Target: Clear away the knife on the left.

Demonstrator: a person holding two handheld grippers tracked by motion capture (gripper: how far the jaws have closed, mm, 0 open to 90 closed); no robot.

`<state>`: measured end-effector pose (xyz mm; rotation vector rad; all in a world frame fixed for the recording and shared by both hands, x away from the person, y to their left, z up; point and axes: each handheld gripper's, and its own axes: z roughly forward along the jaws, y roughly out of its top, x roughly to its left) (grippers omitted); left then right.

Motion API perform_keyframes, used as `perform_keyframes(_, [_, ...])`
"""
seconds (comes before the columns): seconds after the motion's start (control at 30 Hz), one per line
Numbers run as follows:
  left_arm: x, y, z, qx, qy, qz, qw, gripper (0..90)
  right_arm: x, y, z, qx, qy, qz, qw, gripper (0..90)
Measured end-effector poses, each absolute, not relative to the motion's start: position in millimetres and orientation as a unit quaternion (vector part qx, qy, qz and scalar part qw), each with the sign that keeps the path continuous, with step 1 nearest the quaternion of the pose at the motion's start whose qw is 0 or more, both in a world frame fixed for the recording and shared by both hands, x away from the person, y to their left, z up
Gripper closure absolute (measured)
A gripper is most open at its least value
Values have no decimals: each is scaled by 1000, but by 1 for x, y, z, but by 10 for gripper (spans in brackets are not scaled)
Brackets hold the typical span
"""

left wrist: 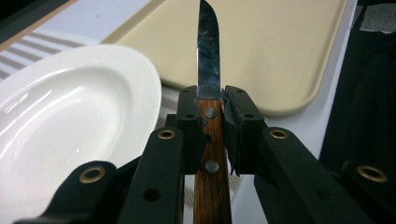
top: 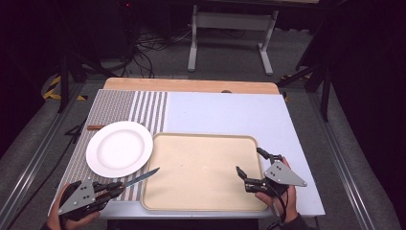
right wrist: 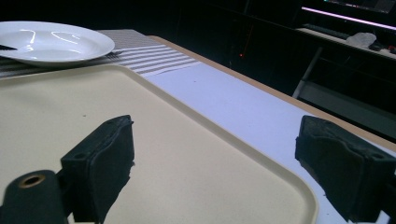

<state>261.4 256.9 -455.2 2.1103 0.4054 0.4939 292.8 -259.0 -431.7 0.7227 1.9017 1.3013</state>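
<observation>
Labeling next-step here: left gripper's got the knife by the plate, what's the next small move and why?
Probably carry the knife a little further over the tray and lower it. The left gripper is shut on its wooden handle, the blade tip already reaches over the tray's near-left corner beside the plate, and the open right gripper waits over the tray's right side.

Knife (left wrist: 208,70): blade looking like polished metal, mirroring blue-grey blotches; handle showing reddish-brown wood grain w/ metal rivets, semi-gloss. Left gripper (left wrist: 208,116) jaws appearing as matt black plastic w/ brass-coloured eyelets. Plate (left wrist: 70,121) gleaming glossy white, prob. ceramic, fine ridges ringing the rim. Tray (top: 201,172) looking like smooth matt beige plastic. Placemat (top: 143,108) showing woven striped cloth, grey & white. Table (top: 191,85) edge showing pale wood; cover sheet (top: 230,112) lying smooth, matt, light blue-white.
</observation>
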Motion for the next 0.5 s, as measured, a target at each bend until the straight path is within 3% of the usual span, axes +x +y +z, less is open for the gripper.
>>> perform_keyframes(0.5, [292, 189, -442, 867, 118, 202, 439, 775, 293, -258, -433, 272, 739, 503, 356, 126])
